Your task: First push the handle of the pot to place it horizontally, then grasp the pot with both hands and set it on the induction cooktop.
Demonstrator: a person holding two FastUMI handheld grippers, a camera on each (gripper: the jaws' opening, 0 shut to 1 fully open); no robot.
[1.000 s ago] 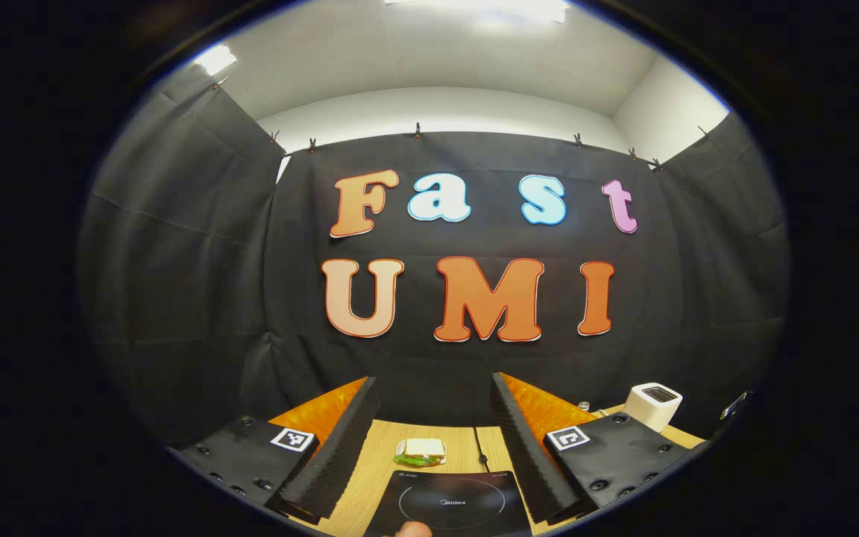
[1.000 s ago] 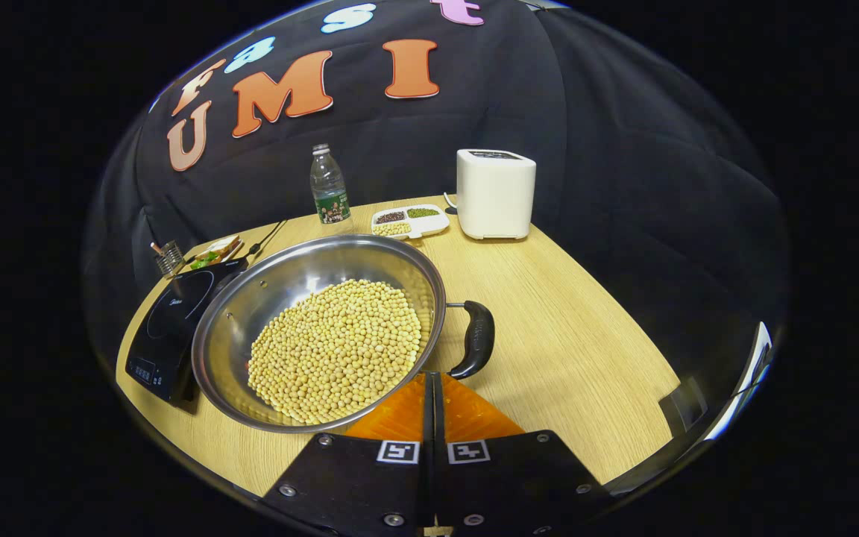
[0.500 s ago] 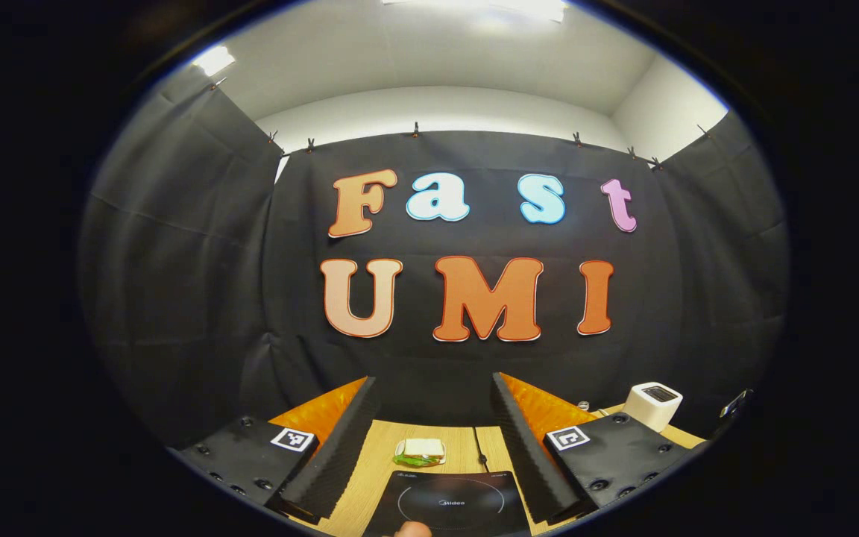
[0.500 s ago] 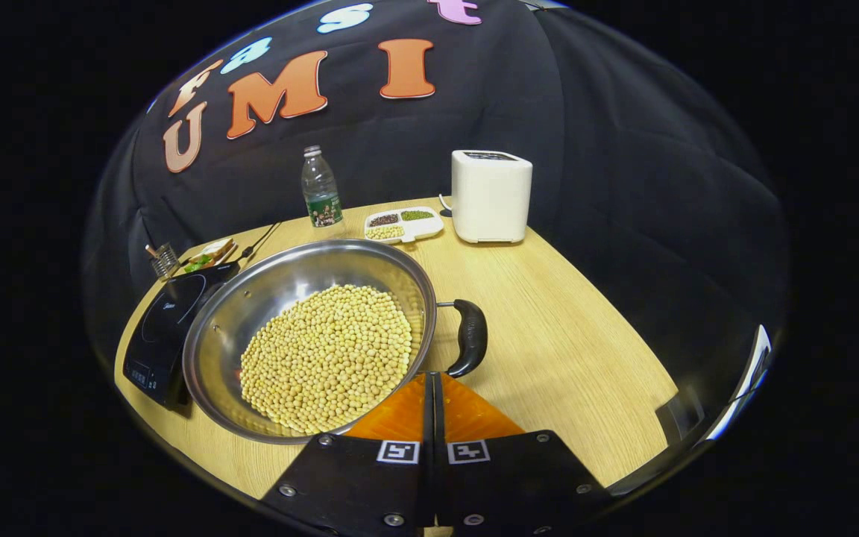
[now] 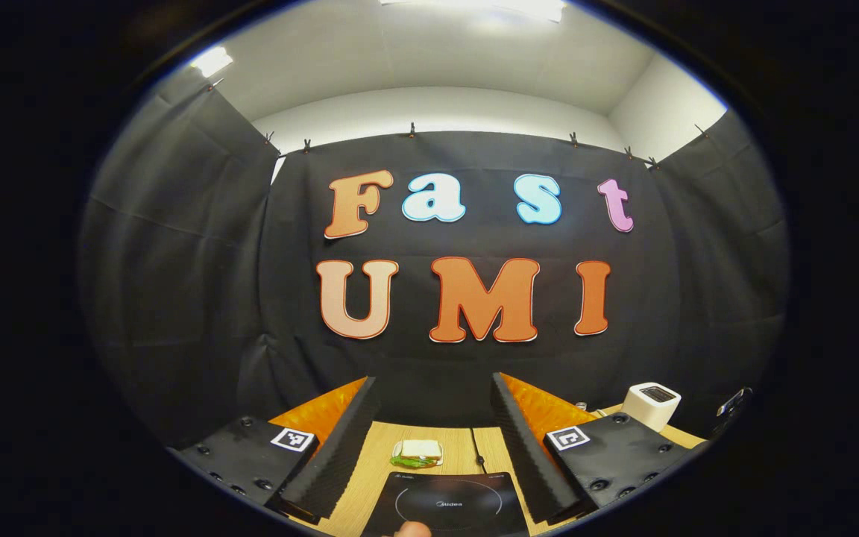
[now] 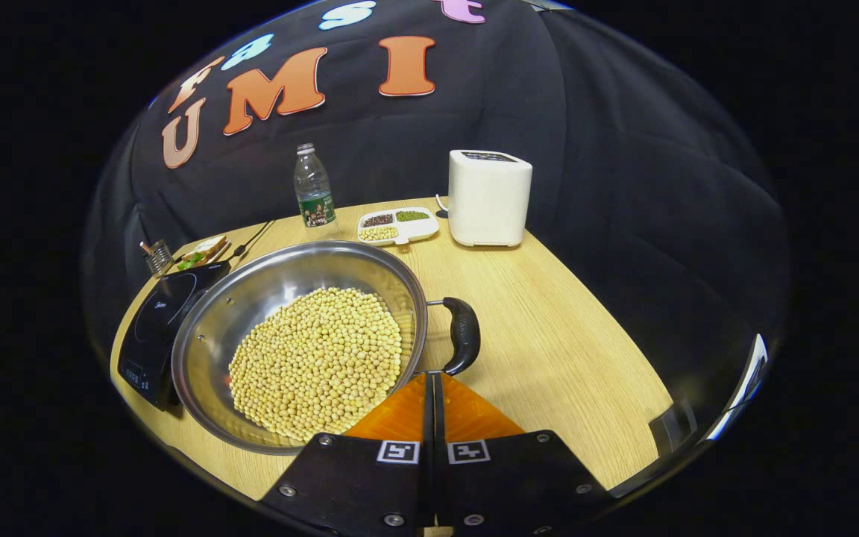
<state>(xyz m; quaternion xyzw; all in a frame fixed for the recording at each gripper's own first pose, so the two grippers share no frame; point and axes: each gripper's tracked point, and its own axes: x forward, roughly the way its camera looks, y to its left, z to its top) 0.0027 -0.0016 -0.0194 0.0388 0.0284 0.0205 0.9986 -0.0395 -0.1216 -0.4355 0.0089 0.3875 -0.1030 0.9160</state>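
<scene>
Light comes from above: bright ceiling fixtures (image 5: pixel 474 6) burn out to white at the top of the left gripper view, with another glowing patch (image 5: pixel 213 60) at upper left. The black cloth (image 5: pixel 176 261) swallows light and reads dim, its folds faint. In the right gripper view the wooden table (image 6: pixel 564 350) is evenly lit; the steel pot (image 6: pixel 280 287) shows soft glare on its inner wall and casts a short shadow. Both views are sharp at the centre, with straight lines bowed and darkened toward the rim.
</scene>
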